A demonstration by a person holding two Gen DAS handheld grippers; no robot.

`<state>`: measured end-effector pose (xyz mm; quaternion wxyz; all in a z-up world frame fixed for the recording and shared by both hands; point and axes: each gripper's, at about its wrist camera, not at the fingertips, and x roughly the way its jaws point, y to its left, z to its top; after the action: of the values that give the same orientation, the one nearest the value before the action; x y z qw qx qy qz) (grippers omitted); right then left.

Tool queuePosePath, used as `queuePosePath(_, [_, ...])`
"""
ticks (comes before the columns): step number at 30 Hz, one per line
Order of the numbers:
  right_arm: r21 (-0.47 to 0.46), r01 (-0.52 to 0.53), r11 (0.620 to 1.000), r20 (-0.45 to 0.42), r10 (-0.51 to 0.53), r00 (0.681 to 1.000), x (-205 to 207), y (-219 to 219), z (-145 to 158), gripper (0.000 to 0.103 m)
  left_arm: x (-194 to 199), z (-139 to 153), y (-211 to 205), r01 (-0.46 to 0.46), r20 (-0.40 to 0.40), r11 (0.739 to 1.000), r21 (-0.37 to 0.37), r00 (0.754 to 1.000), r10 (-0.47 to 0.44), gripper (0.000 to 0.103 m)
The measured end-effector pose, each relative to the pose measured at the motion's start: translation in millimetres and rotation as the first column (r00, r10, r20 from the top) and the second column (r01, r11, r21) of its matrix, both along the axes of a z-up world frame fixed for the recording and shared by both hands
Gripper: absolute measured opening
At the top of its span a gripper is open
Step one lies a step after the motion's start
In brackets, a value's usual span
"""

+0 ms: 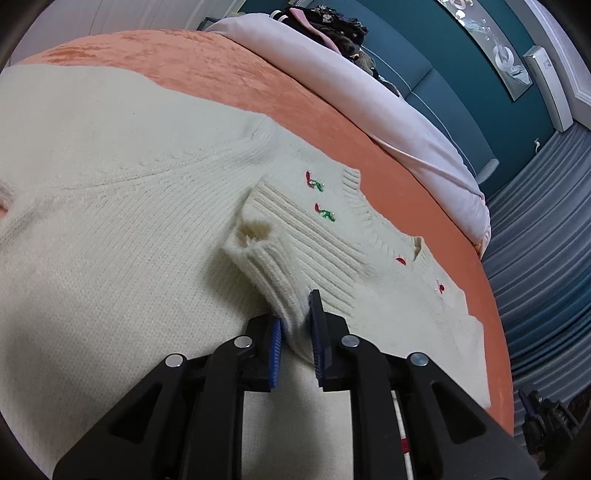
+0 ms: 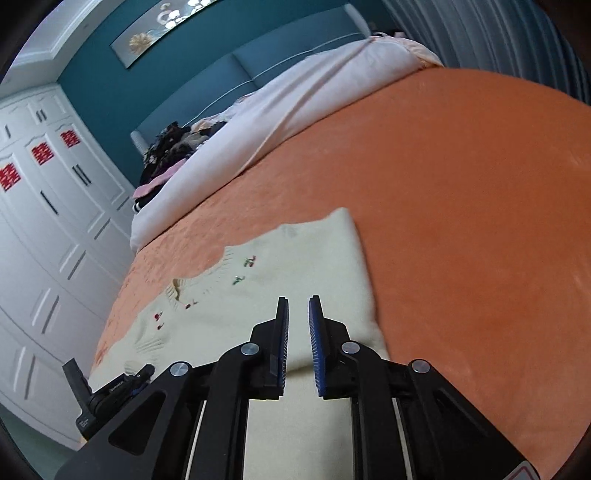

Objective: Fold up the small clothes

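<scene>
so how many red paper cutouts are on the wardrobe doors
3, all in the right wrist view, one per door: lowest at the left edge, the middle one, and the highest, rightmost. More may sit outside the frame.

A bed (image 2: 461,192) under an orange blanket fills the room. At its head stands a teal padded headboard (image 2: 280,48) against a teal wall, with a long framed picture (image 2: 162,26) above it. A white wardrobe (image 2: 48,192) with red paper cutouts stands beside the bed; grey-blue curtains (image 1: 546,236) hang on its other side.
</scene>
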<state>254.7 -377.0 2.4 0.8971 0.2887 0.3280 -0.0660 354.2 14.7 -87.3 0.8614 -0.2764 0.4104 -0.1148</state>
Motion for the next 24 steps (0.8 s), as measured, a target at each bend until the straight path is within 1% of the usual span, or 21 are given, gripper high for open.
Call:
queuePosePath(1, [-0.029,-0.02,0.999,-0.009,0.02,1.0,12,6,-2,0.013,0,-2,2,0.0,0.004,1.0,-0.012,1.0,0.0,0.014])
queuePosePath(2, [-0.072,-0.036,0.997,-0.05,0.033,0.998,28,10,-14,0.013,0,-4,5,0.0,0.007,1.0,-0.024,1.0,0.0,0.014])
queuePosePath(3, [-0.104,-0.052,0.993,-0.136,0.038,0.99,46,13,-36,0.013,0,-6,7,0.0,0.008,0.999,-0.032,1.0,0.0,0.014])
queuePosePath(4, [-0.116,-0.062,0.991,-0.237,0.033,0.971,46,9,-66,0.004,1,-6,7,0.0,0.01,0.999,-0.033,1.0,0.0,0.014])
queuePosePath(5, [-0.112,-0.056,0.992,-0.248,0.027,0.968,49,8,-76,0.004,1,-6,6,0.001,0.013,1.0,-0.029,1.0,-0.001,0.014])
queuePosePath(6, [-0.124,-0.039,0.992,-0.205,0.013,0.979,43,7,-65,0.004,1,-6,6,0.002,0.018,1.0,-0.028,1.0,-0.001,0.014])
queuePosePath(8, [-0.137,-0.014,0.991,-0.149,-0.006,0.989,29,8,-45,0.005,1,-7,8,0.003,0.026,0.999,-0.04,1.0,-0.002,0.014])
queuePosePath(9, [-0.139,0.002,0.99,-0.129,-0.02,0.991,21,6,-42,0.005,1,-8,10,0.003,0.028,0.999,-0.053,1.0,-0.001,0.014])
queuePosePath(10, [-0.152,0.008,0.988,-0.153,-0.031,0.988,18,5,-48,0.004,1,-9,11,0.003,0.028,0.998,-0.067,1.0,-0.001,0.014])
queuePosePath(11, [-0.151,-0.01,0.989,-0.225,-0.025,0.974,21,2,-66,0.0,-1,-9,14,0.004,0.024,0.997,-0.083,1.0,-0.002,0.014])
queuePosePath(12, [-0.122,-0.021,0.992,-0.216,-0.006,0.976,18,-1,-77,0.0,-1,-6,17,0.005,0.007,0.995,-0.102,1.0,-0.004,0.015])
queuePosePath(13, [-0.121,-0.012,0.993,-0.202,-0.012,0.979,14,-2,-73,0.0,-2,0,25,0.001,-0.015,0.993,-0.114,1.0,-0.003,0.019])
queuePosePath(14, [-0.145,-0.017,0.989,-0.222,-0.016,0.975,14,0,-63,0.001,-8,8,36,-0.018,-0.013,0.993,-0.116,1.0,0.016,0.024])
queuePosePath(15, [-0.175,-0.021,0.984,-0.216,-0.018,0.976,10,5,-47,0.005,-18,20,57,-0.062,0.021,0.991,-0.118,0.998,0.065,0.039])
queuePosePath(16, [-0.174,-0.025,0.984,-0.186,-0.007,0.983,4,9,-36,0.013,-28,29,81,-0.118,0.049,0.986,-0.117,0.991,0.125,0.057])
queuePosePath(17, [-0.166,-0.036,0.986,-0.156,0.01,0.988,-5,14,-25,0.014,-38,37,113,-0.198,0.058,0.974,-0.114,0.977,0.206,0.065])
queuePosePath(18, [-0.159,-0.051,0.986,-0.142,0.028,0.989,-11,23,-17,0.014,-46,42,148,-0.278,0.054,0.954,-0.116,0.957,0.285,0.075])
queuePosePath(19, [-0.157,-0.069,0.985,-0.133,0.048,0.99,-20,33,-13,0.015,-52,43,185,-0.359,0.034,0.925,-0.12,0.93,0.365,0.08])
queuePosePath(21, [-0.141,-0.103,0.985,-0.131,0.085,0.988,-42,49,-10,0.02,-63,40,266,-0.532,-0.025,0.839,-0.111,0.846,0.533,0.084])
queuePosePath(22, [-0.134,-0.119,0.984,-0.141,0.1,0.985,-51,61,-8,0.024,-69,37,304,-0.613,-0.056,0.784,-0.099,0.79,0.611,0.084])
queuePosePath(24, [-0.117,-0.137,0.984,-0.178,0.115,0.977,-75,74,-14,0.024,-78,30,367,-0.73,-0.104,0.676,-0.097,0.683,0.723,0.084])
